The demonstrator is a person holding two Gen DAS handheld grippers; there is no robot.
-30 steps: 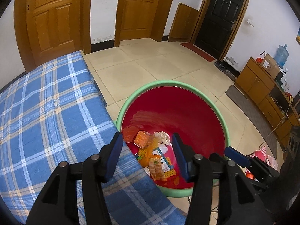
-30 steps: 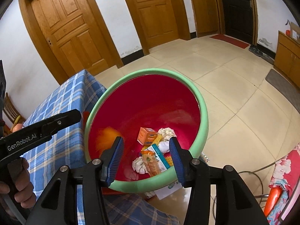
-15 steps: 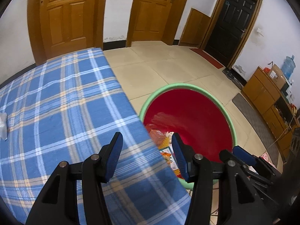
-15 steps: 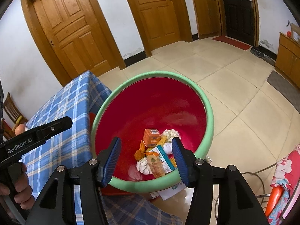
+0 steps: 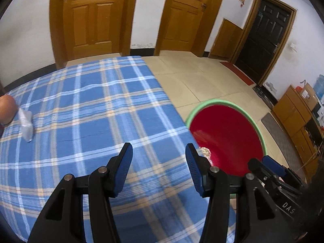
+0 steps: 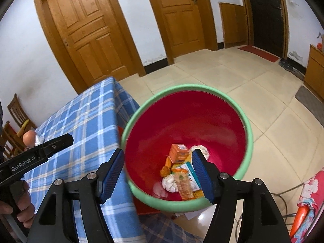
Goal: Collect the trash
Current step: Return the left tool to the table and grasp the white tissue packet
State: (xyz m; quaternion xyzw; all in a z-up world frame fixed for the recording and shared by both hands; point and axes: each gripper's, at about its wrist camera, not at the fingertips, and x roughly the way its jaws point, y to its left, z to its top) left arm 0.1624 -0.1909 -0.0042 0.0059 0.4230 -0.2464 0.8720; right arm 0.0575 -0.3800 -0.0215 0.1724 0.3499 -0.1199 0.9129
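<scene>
A red bin with a green rim (image 6: 250, 133) (image 5: 257, 124) stands on the floor beside the table. Inside lie an orange carton (image 6: 179, 152), snack wrappers (image 6: 183, 184) and crumpled white tissues (image 6: 169, 183). My right gripper (image 6: 158, 171) hangs above the bin; its jaws are opening and nothing is between them. My left gripper (image 5: 159, 167) is open and empty over the blue plaid tablecloth (image 5: 91, 111). At the cloth's far left lies a clear crumpled plastic wrapper (image 5: 26, 122) beside an orange round thing (image 5: 6, 109).
The left tool's black body (image 6: 36, 156) and a hand (image 6: 22, 208) show at the right wrist view's left edge. Wooden chairs (image 6: 16, 113) stand behind the table. Wooden doors, a tiled floor, a low wooden cabinet (image 5: 297, 111) and a flowered cloth (image 6: 309, 202) surround the spot.
My left gripper swung left from over the bin to over the tablecloth. The right gripper's jaws widened, and the orange piece that was falling now lies in the bin.
</scene>
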